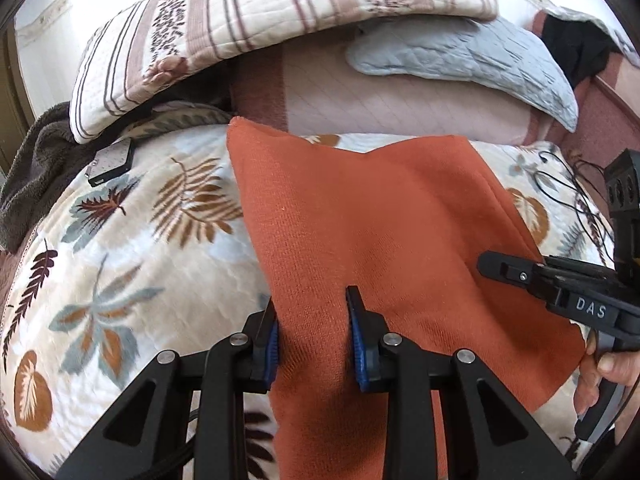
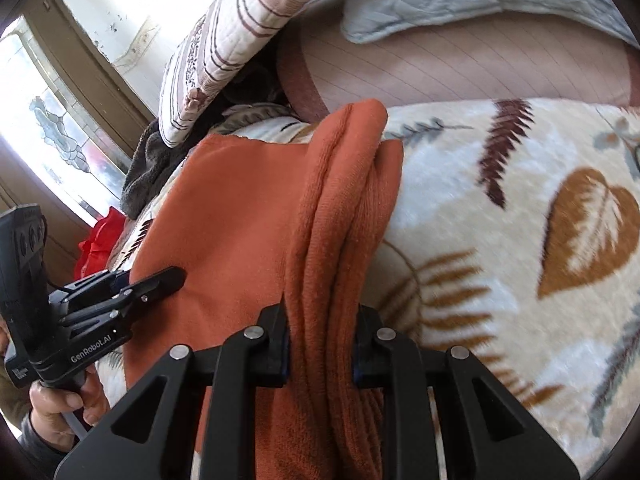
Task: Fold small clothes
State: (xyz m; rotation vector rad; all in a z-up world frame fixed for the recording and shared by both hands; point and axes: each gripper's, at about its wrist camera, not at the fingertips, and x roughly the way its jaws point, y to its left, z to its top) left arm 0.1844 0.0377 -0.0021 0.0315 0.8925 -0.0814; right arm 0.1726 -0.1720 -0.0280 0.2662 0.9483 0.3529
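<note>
An orange knit cloth [image 1: 360, 216] lies spread over a leaf-patterned blanket [image 1: 132, 240], its near edge lifted off the bed. My left gripper [image 1: 313, 300] is shut on that near edge, which fills the gap between the blue pads [image 1: 358, 344]. In the right wrist view the cloth [image 2: 224, 216] bunches into thick folds between my right gripper [image 2: 322, 312], which is shut on them. The right gripper [image 1: 504, 270] shows at the cloth's right side in the left view, and the left gripper [image 2: 172, 278] at its left side in the right view. A hand [image 2: 60, 408] holds each handle.
A striped quilted cover [image 1: 240, 20] and a grey-blue pillow [image 1: 480, 60] lie at the back of the bed. A dark grey towel [image 1: 36, 172] and a small grey device [image 1: 110, 162] sit at the left. Black cables [image 1: 580, 192] trail at the right. Something red [image 2: 96, 240] lies by the window.
</note>
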